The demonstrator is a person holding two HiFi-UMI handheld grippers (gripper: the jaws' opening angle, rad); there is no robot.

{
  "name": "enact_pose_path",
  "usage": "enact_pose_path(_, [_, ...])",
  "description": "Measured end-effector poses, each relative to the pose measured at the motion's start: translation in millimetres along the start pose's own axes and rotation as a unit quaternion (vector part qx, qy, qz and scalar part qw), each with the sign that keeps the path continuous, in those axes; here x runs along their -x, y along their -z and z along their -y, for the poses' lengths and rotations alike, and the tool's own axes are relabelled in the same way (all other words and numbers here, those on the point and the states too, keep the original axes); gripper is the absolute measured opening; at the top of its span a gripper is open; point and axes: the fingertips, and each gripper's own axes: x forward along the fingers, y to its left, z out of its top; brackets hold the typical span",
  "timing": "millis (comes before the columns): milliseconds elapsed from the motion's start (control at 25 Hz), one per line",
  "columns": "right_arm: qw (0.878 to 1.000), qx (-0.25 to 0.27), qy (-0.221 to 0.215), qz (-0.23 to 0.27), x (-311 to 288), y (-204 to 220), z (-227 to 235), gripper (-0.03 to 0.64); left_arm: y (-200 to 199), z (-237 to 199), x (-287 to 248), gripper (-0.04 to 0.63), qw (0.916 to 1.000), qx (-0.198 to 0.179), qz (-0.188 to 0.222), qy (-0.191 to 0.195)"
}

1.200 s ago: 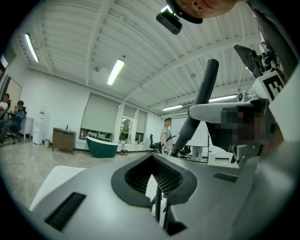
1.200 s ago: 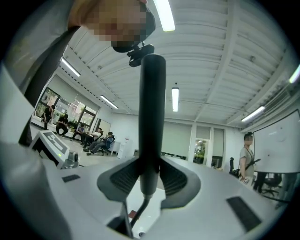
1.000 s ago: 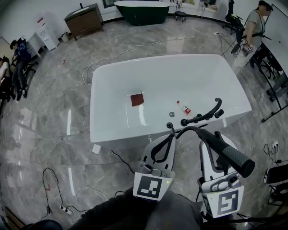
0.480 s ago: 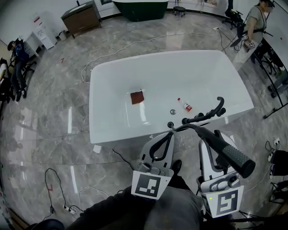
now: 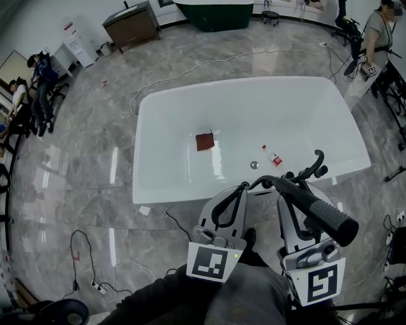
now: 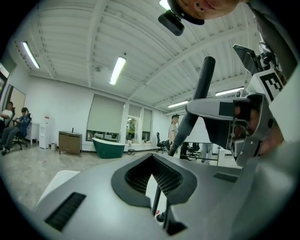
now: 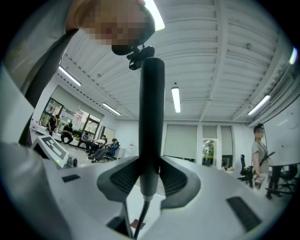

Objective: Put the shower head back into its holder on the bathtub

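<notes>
The white bathtub (image 5: pixel 158 152) lies ahead on the floor. Its black tap and holder (image 5: pixel 306 170) stand on the near right rim. My right gripper (image 5: pixel 293 198) is shut on the black shower head (image 5: pixel 323 217), which sticks up and back over the gripper. In the right gripper view the handle (image 7: pixel 151 117) stands upright between the pads, with the hose hanging below it. My left gripper (image 5: pixel 240 190) is level and shut on the thin black hose (image 6: pixel 156 204), just short of the tub's near rim. The shower head (image 6: pixel 194 105) also shows in the left gripper view.
A red-brown cloth (image 5: pixel 205 141), a small bottle (image 5: pixel 275 158) and the drain (image 5: pixel 254 165) are in the tub. Cables (image 5: pixel 85 254) trail over the marble floor. A green tub (image 5: pixel 219 13) and cabinet (image 5: pixel 133 22) stand far back. People sit at left (image 5: pixel 32 89); one stands at right (image 5: pixel 375 44).
Both grippers have moved level toward the tub with the shower head and hose, and the tub's rim now lies closer under them. Both grips are unchanged.
</notes>
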Motion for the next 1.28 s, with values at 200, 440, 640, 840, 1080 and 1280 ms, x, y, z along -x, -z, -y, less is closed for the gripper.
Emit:
enact_pose_path(200, [0.999,-0.012,-0.037,-0.014,-15,23,18,0.143,8,-5,-15,0.003,0.9991,0.006,-0.009,-0.042])
enact_pose_path(440, [0.996,-0.029,-0.073,-0.035,-35,52,24,0.143,18,-16,-26,0.003,0.9965,0.011,-0.024,-0.08])
enact_pose_path(640, [0.995,-0.034,-0.08,-0.043,-47,67,25,0.143,28,-26,-31,0.003,0.9952,0.017,-0.031,-0.091])
enact_pose_path(840, [0.995,-0.034,-0.064,-0.064,-62,80,19,0.143,33,-46,-38,0.003,0.9964,0.026,-0.033,-0.074])
enact_pose_path(1080, [0.996,-0.037,-0.032,-0.079,-84,87,5,0.143,35,-74,-48,0.003,0.9981,0.029,-0.039,-0.037])
enact_pose_path(1280, [0.994,-0.037,0.001,-0.106,-95,100,12,0.143,35,-93,-55,0.003,0.9984,0.03,-0.045,-0.017])
